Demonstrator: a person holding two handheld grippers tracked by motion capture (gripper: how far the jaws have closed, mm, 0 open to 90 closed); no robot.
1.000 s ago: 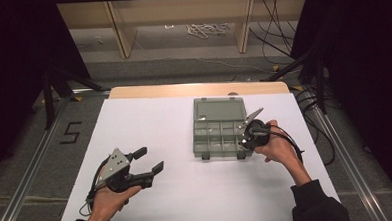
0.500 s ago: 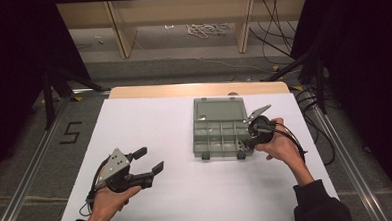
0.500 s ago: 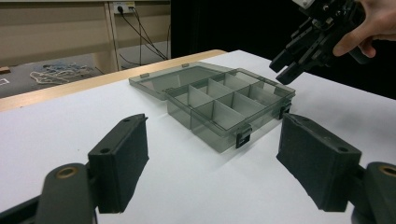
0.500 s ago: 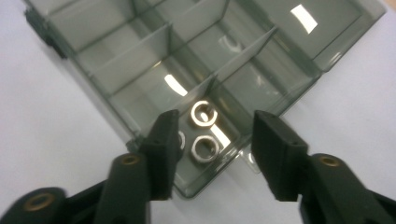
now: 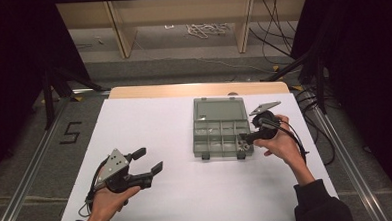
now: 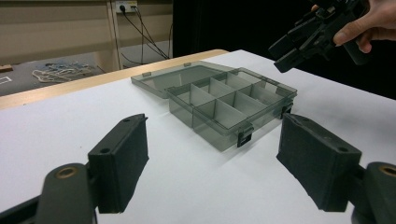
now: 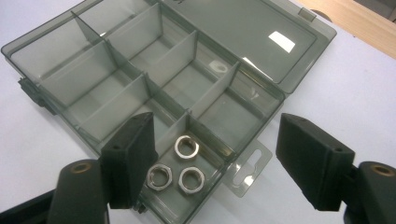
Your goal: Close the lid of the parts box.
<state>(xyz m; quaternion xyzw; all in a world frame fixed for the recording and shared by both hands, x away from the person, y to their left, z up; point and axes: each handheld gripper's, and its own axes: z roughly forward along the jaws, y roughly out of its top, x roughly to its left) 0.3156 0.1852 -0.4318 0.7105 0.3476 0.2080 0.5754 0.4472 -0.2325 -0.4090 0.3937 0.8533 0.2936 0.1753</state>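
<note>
The open box (image 7: 140,70) holds three nuts (image 7: 186,147) in its near right corner compartment. The right gripper (image 7: 215,154) hangs above them, jaws spread; the left gripper (image 5: 145,162) is spread too.

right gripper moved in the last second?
Yes. In the high view the right gripper has shifted slightly toward the table's far edge along the near right corner of the organizer box, which stays put.
</note>
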